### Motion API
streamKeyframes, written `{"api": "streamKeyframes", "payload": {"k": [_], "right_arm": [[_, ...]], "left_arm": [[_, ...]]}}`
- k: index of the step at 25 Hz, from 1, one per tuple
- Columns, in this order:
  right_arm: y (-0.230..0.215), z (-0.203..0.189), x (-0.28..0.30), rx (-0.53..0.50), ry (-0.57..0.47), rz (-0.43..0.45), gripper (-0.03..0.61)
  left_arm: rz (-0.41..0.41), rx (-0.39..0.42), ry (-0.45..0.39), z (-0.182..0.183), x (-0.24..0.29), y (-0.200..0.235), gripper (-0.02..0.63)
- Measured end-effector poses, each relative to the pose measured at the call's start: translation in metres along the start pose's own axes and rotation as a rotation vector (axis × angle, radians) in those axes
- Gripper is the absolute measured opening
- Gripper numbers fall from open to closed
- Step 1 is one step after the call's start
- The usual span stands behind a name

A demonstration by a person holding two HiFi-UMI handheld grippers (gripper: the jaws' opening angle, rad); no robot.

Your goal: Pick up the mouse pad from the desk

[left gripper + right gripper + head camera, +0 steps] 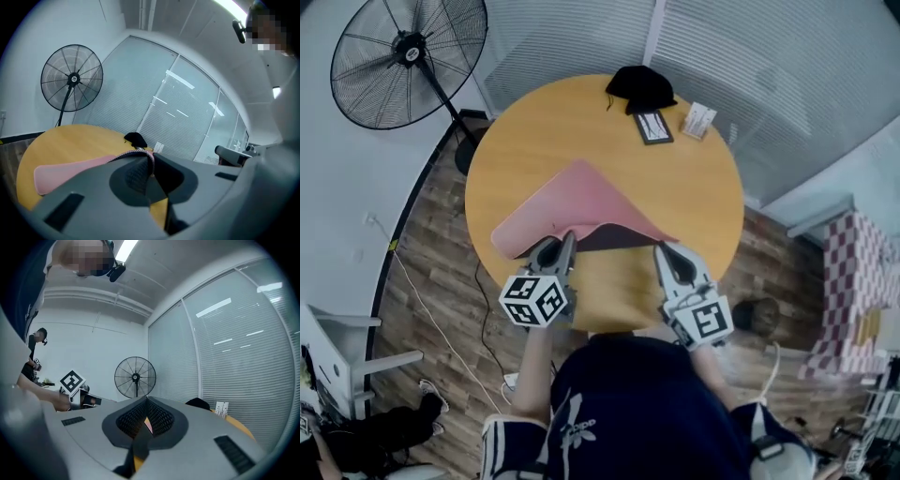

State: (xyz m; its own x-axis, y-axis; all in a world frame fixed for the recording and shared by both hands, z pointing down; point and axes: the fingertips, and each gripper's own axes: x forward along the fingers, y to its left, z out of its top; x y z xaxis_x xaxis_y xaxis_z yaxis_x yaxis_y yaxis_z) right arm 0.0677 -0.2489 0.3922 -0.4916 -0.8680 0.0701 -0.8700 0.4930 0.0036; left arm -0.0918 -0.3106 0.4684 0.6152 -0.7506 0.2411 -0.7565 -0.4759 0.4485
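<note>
Lift step. Left gripper [562, 246] and right gripper [667, 255]: jaws of each pinching the near edge of the pink mouse pad [572, 200]. Near edge is raised; the far end looks to rest on the surface [698, 187]. Next: raise both evenly until the far end clears. The thin edge may slip.

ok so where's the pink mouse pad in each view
Head view: the mouse pad is at the centre, over the round table, with its near edge pinched by the left tool and the right tool.
Left gripper view: the mouse pad is at lower left, running into the jaws.
Right gripper view: the mouse pad is only a pink sliver between the jaws.
Shared landmark: the standing fan.
</note>
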Motion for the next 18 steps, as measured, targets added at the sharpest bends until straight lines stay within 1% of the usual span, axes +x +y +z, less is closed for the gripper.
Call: {"api": "streamKeyframes", "payload": {"k": [6,8,13,18], "right_arm": [[-0.021,0.016,0.004,-0.032,-0.022,-0.037,0.003],[-0.027,0.022,0.006,-0.053,-0.027,-0.049,0.003],[-0.03,0.035,0.008,-0.05,-0.06,-0.047,0.003],[-0.043,0.052,0.011,-0.089,-0.086,-0.069,0.003]], "left_arm": [[-0.009,0.091,-0.049,0.048,0.021,0.004,0.021],[-0.01,0.106,-0.071,0.066,0.027,0.005,0.021],[-0.015,0.16,-0.122,0.109,0.04,0.004,0.02],[-0.017,0.191,-0.186,0.158,0.054,-0.001,0.021]]}}
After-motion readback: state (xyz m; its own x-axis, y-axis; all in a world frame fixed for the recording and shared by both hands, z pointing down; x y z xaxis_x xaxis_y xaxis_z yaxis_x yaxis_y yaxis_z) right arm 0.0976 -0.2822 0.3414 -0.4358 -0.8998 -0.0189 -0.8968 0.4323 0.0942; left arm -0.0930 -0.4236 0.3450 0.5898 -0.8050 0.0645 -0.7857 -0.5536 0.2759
